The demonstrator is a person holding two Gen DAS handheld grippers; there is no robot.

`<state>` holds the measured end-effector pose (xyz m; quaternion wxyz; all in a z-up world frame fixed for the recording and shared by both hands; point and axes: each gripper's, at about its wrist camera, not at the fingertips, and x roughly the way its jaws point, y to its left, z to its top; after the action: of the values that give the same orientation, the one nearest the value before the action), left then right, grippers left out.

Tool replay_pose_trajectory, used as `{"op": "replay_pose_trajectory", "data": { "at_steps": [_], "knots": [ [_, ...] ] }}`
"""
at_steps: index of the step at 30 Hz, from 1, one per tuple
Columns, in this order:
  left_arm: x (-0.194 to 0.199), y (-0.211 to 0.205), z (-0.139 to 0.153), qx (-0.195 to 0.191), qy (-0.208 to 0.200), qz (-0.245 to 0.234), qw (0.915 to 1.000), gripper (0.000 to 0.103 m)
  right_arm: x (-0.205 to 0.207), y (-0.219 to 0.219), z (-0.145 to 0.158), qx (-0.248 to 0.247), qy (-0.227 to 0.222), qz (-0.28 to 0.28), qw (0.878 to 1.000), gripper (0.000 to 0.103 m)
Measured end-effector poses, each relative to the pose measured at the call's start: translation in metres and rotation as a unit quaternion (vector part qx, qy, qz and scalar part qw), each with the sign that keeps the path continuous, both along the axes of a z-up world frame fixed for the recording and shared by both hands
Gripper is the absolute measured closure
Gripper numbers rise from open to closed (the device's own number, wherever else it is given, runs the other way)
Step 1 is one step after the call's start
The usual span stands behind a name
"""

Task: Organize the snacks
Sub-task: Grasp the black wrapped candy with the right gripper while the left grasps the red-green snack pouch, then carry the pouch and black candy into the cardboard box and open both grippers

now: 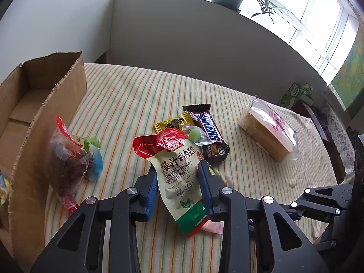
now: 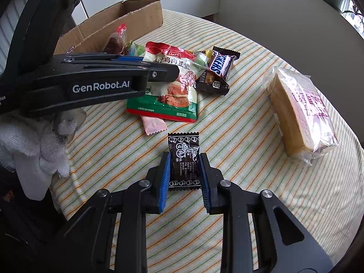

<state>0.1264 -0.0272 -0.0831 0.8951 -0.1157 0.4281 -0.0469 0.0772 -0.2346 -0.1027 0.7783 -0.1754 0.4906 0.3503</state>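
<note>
On the striped cloth lies a pile of snacks. My left gripper (image 1: pixel 178 168) is shut on a beige, red and green chicken tofu pouch (image 1: pixel 175 157), with a blue pad pressing each side of its bent middle. In the right wrist view that gripper (image 2: pixel 159 72) reaches in from the left over the same pouch (image 2: pixel 182 91). My right gripper (image 2: pixel 185 157) is shut on a small black printed packet (image 2: pixel 184 145), which stands upright between its pads just above the cloth. An open cardboard box (image 1: pixel 45 104) stands at the left.
A Snickers bar (image 1: pixel 208 125), a dark packet, a yellow packet and a green candy lie behind the pouch. A pink sachet (image 2: pixel 153 124) pokes out under it. A wrapped bread loaf (image 2: pixel 300 111) lies right. A clear bag of red fruit (image 1: pixel 68 166) leans on the box. A gloved hand (image 2: pixel 34 147) is left.
</note>
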Motion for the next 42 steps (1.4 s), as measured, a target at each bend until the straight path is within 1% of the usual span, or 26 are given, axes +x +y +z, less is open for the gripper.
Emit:
{"op": "replay_pose_trajectory", "data": {
  "at_steps": [3, 6, 12, 19, 21, 23, 25, 27, 28, 33, 35, 39, 42],
  "knots": [
    [-0.005, -0.009, 0.006, 0.023, -0.016, -0.010, 0.9996, 0.073, 0.001, -0.007, 0.003, 0.006, -0.001, -0.009, 1.000, 0.078],
    [-0.007, -0.013, 0.012, 0.030, -0.028, -0.014, 0.9990, 0.076, 0.002, -0.013, 0.006, 0.013, -0.005, -0.018, 1.000, 0.078],
    [-0.015, -0.010, 0.016, 0.025, -0.036, -0.018, 0.9989, 0.079, 0.000, -0.019, 0.015, 0.020, -0.015, -0.026, 0.999, 0.078],
    [-0.024, -0.006, 0.030, 0.025, -0.054, -0.023, 0.9980, 0.085, 0.002, -0.021, 0.024, 0.025, -0.024, -0.034, 0.999, 0.078],
    [-0.024, -0.014, 0.028, 0.042, -0.055, -0.037, 0.9969, 0.085, -0.001, -0.021, 0.025, 0.027, -0.024, -0.034, 0.999, 0.078],
    [-0.025, -0.021, 0.027, 0.058, -0.064, -0.038, 0.9955, 0.085, -0.002, -0.020, 0.025, 0.025, -0.025, -0.033, 0.999, 0.078],
    [-0.023, -0.023, 0.026, 0.055, -0.062, -0.049, 0.9953, 0.085, -0.001, -0.020, 0.024, 0.026, -0.024, -0.034, 0.999, 0.078],
    [-0.018, -0.028, 0.021, 0.044, -0.047, -0.073, 0.9953, 0.084, 0.000, -0.021, 0.023, 0.026, -0.021, -0.036, 0.999, 0.078],
    [-0.016, -0.031, 0.018, 0.042, -0.042, -0.078, 0.9952, 0.084, 0.001, -0.022, 0.023, 0.027, -0.022, -0.038, 0.999, 0.078],
    [-0.011, -0.042, 0.012, 0.040, -0.042, -0.081, 0.9950, 0.085, 0.003, -0.032, 0.025, 0.028, -0.024, -0.050, 0.998, 0.078],
    [-0.014, -0.045, 0.016, 0.046, -0.053, -0.079, 0.9944, 0.086, 0.004, -0.038, 0.025, 0.029, -0.025, -0.055, 0.998, 0.078],
    [-0.018, -0.040, 0.029, 0.035, -0.068, -0.079, 0.9939, 0.089, 0.005, -0.049, 0.029, 0.039, -0.028, -0.070, 0.996, 0.078],
    [-0.026, -0.037, 0.037, 0.039, -0.079, -0.080, 0.9929, 0.090, 0.005, -0.051, 0.036, 0.045, -0.035, -0.073, 0.996, 0.078]
  ]
}}
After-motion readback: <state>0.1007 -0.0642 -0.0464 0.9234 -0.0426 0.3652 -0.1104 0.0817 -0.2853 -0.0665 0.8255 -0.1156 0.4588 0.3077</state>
